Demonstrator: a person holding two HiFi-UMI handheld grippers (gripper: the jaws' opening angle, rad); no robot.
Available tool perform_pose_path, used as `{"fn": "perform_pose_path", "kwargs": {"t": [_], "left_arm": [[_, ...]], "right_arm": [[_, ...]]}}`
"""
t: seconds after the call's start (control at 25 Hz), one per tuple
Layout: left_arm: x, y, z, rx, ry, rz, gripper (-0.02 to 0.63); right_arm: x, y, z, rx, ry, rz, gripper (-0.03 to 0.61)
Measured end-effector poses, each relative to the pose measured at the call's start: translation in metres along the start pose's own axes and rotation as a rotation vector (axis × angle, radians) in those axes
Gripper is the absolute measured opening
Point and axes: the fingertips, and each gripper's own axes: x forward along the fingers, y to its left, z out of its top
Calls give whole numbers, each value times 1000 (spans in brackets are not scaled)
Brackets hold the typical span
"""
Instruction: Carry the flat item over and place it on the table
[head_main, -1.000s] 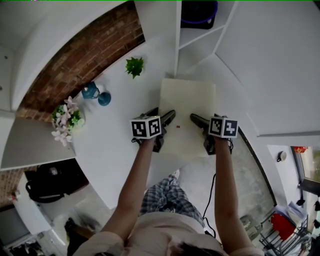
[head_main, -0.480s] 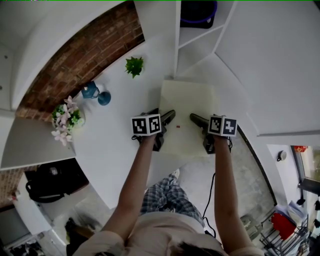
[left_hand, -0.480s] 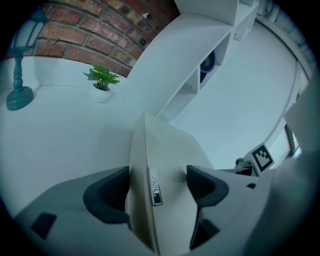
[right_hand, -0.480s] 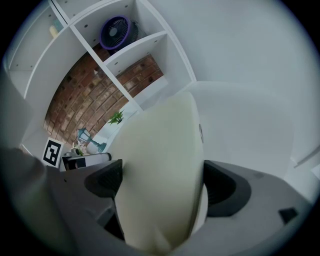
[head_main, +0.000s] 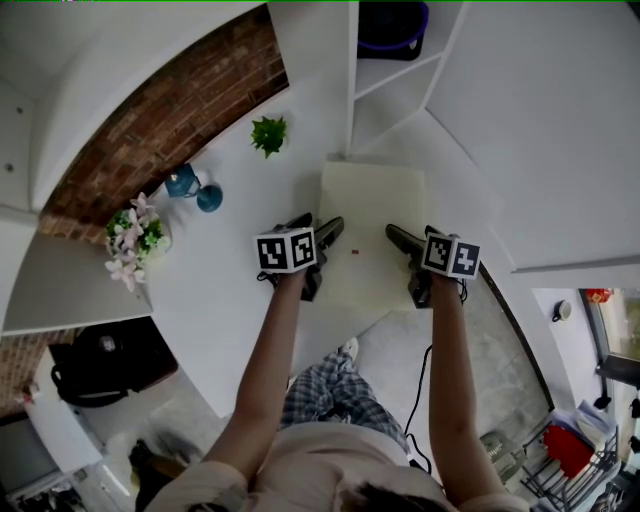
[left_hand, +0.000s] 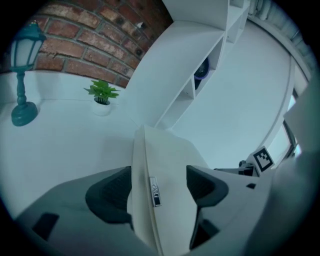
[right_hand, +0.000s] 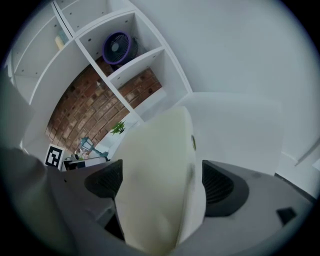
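- A flat cream cushion (head_main: 372, 225), square with a small label (left_hand: 155, 192) on its seam, lies level at the near edge of a white counter (head_main: 230, 300). Its near right corner juts out over the grey floor.
- No view shows for certain whether the cushion's underside rests on the counter or hangs just above it.
- The left tool (head_main: 318, 235) is clamped on the cushion's left edge, its jaws pressed against both faces of the padding.
- The right tool (head_main: 405, 250) is clamped the same way on the right edge, and the soft cloth bulges between its jaws.
- Further back on the counter, well clear of the cushion, stand a small potted plant (head_main: 268, 133), a teal lamp (head_main: 185, 183) and a bunch of pale flowers (head_main: 130, 240).
- Just beyond the cushion's far edge is a white shelf unit (head_main: 400, 85), with a purple fan (head_main: 392, 25) on an upper shelf.
- Risk: if the tools let go here, the overhanging corner could tip the cushion off the counter.
- Risk: one tool loosening before the other would let the soft cushion sag and twist.
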Motion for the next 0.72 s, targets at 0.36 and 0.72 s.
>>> {"fn": "perform_pose_path", "kwargs": {"t": [0.36, 0.72], "left_arm": [[-66, -35, 48, 185, -227, -23, 315], [-150, -101, 68, 395, -459, -91, 110]], "right_arm": [[-74, 20, 30, -107, -249, 18, 390], [-168, 72, 41, -354, -570, 19, 141]]}}
